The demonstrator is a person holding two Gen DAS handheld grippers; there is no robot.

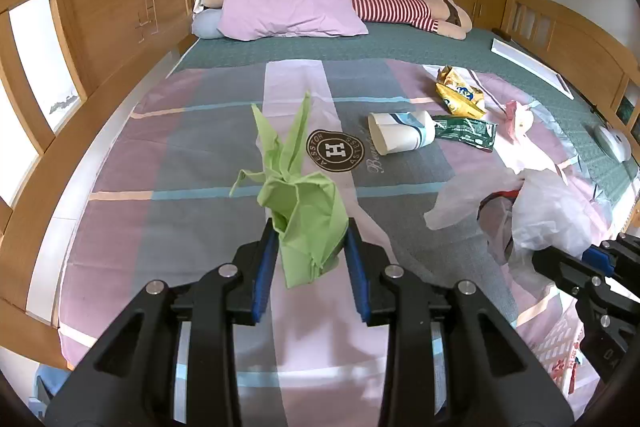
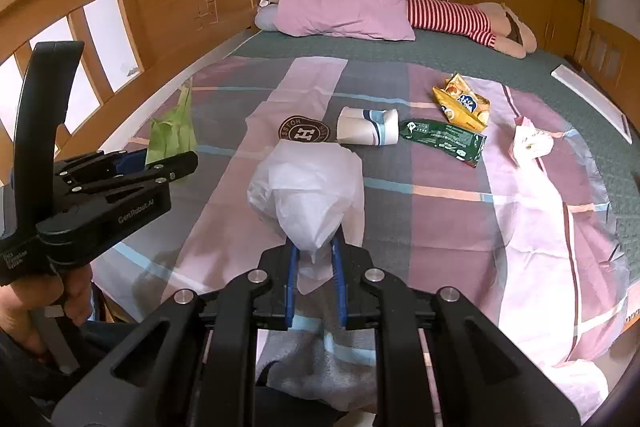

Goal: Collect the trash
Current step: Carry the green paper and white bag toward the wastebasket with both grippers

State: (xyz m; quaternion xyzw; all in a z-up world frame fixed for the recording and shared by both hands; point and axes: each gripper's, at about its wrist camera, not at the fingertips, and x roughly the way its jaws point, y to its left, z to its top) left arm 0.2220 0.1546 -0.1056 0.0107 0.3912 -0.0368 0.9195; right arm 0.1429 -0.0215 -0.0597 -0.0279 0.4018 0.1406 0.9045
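Both grippers grasp: left gripper (image 1: 310, 235) green paper (image 1: 304, 203), right gripper (image 2: 316, 247) white bag (image 2: 308, 195); sheet logo (image 1: 335, 151) reads "H".

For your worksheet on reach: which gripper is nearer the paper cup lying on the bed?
Right, judging roughly. The right gripper, holding the white bag, sits just before the paper cup; the left gripper is farther aside.

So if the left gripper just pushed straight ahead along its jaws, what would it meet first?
Past the green paper the left gripper is shut on, probably the bedspread near its round H logo; the paper cup lies further right. Depth is unclear.
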